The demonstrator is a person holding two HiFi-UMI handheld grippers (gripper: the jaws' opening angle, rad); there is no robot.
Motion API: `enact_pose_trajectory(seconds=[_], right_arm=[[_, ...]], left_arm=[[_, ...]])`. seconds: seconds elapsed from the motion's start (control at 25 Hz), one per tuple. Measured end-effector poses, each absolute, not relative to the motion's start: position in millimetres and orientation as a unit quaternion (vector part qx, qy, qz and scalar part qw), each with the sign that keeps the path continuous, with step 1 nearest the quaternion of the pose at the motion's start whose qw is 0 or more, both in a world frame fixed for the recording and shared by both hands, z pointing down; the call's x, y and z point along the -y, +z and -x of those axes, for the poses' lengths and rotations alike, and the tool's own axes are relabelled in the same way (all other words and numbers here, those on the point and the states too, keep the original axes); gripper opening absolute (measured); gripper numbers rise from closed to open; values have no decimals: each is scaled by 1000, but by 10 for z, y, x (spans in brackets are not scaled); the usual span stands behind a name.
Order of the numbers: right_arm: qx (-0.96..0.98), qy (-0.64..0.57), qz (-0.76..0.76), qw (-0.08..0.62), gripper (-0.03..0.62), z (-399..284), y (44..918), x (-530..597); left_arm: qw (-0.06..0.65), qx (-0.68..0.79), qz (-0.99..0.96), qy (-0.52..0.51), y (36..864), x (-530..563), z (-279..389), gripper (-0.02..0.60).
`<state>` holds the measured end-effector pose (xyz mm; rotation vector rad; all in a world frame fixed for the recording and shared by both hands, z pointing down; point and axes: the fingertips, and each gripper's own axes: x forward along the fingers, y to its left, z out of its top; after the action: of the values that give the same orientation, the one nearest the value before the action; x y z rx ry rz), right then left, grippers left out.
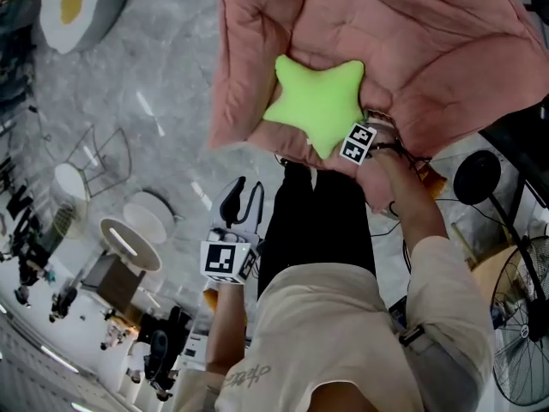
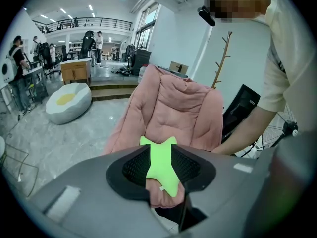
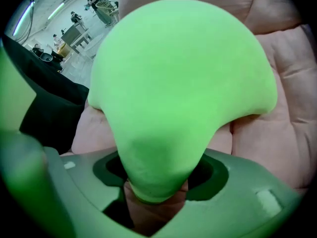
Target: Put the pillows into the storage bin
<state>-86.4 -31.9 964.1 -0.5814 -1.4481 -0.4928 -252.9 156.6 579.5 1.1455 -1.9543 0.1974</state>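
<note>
A lime-green star pillow lies on a padded pink lounge cushion. My right gripper points down at the pillow's lower arm. In the right gripper view that arm fills the gap between the jaws of the right gripper and is pinched narrow there. My left gripper hangs lower, beside the person's black trouser leg, well short of the cushion. Its jaws stand open with nothing in them; the star pillow and the pink cushion show far beyond.
A fried-egg beanbag lies on the grey marble floor at the far left. White round stools stand at the left, and a floor fan at the right. A wooden coat rack and a black chair stand behind the cushion.
</note>
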Motion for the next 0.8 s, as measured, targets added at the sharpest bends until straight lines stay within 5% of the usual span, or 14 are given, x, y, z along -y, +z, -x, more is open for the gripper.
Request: enact_pose_trajectory(seconds=[0.8], right_arm=[[695,-146,187,678,246,583,8289,-149]], left_arm=[[295,805,-513,44,5189,-1651,2737,141]])
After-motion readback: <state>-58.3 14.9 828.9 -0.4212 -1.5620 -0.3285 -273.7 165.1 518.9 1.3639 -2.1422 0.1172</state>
